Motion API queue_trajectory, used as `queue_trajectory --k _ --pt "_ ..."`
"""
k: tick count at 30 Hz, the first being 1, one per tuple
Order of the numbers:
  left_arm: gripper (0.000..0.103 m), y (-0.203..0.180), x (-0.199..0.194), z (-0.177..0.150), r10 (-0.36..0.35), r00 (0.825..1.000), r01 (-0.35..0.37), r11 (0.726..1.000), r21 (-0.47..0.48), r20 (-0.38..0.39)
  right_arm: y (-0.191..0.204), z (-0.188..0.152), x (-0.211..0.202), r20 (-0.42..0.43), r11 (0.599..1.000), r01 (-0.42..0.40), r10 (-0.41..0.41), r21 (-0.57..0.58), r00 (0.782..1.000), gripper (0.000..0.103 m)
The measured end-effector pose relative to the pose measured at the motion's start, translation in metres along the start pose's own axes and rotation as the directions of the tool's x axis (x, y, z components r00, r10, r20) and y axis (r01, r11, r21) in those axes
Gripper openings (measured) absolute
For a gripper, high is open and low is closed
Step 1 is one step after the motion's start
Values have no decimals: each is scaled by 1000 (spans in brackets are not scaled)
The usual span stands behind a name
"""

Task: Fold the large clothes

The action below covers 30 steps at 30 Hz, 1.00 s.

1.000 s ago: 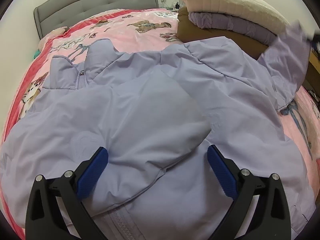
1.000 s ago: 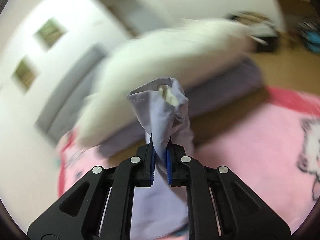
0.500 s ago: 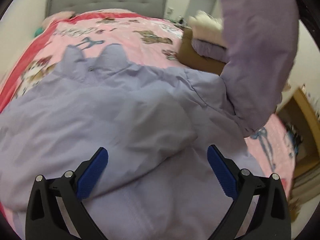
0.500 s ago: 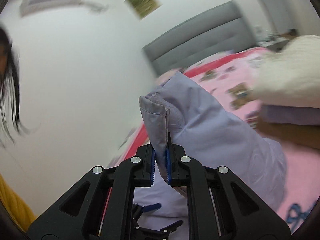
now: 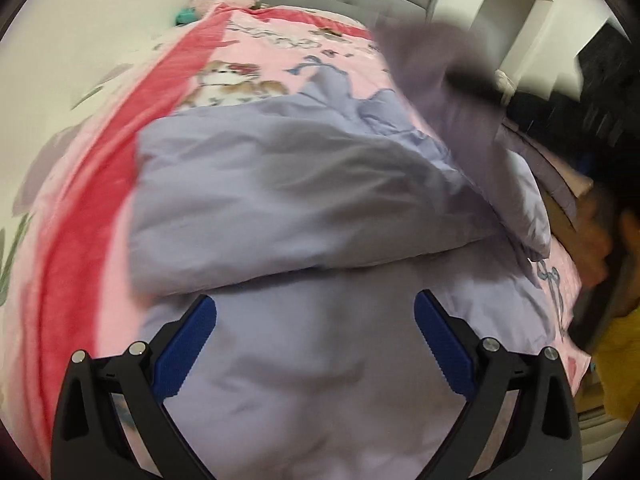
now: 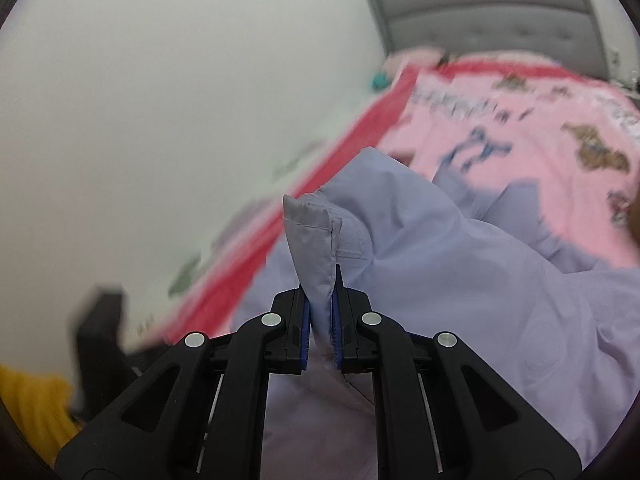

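A large lilac jacket (image 5: 304, 208) lies spread on a pink bedspread (image 5: 80, 240); one sleeve is folded across its body. My left gripper (image 5: 316, 320) is open and empty, low over the jacket's lower part. My right gripper (image 6: 320, 304) is shut on the cuff of the other sleeve (image 6: 316, 236) and holds it up over the jacket body (image 6: 500, 300). That lifted sleeve shows blurred in the left wrist view (image 5: 448, 92).
A grey headboard (image 6: 480, 20) stands at the bed's far end. A white wall (image 6: 160, 100) runs along the left side of the bed. A person in a yellow top (image 5: 616, 360) is at the right edge. Folded clothes (image 5: 560, 176) lie at the right.
My right gripper has swung the held sleeve from the right side up and leftward over the jacket. My left gripper has shifted and turned over the jacket, still open.
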<state>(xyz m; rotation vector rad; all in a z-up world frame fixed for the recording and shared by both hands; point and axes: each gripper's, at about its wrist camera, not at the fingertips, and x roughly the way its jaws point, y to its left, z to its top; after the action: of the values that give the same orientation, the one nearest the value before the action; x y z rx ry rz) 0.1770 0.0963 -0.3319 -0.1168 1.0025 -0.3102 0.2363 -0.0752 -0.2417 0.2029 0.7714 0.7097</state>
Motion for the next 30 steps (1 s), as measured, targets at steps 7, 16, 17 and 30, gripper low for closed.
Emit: queue_trajectory --k 7,16,17,30 --pt "97 32 -14 6 -48 998 50 998 -43 48 22 -46 67 -253 996 -4 -19 -89 967 11" --pt "97 37 -13 35 -100 991 105 993 -60 83 14 -46 65 -294 997 -76 68 -16 953 35" --pt "97 36 -16 41 -126 988 132 988 -75 88 17 -45 57 -286 995 -98 90 -14 954 39" --pt "98 7 58 104 -335 941 330 938 -107 -40 -14 -76 -76 -153 908 369 -401 -196 903 76"
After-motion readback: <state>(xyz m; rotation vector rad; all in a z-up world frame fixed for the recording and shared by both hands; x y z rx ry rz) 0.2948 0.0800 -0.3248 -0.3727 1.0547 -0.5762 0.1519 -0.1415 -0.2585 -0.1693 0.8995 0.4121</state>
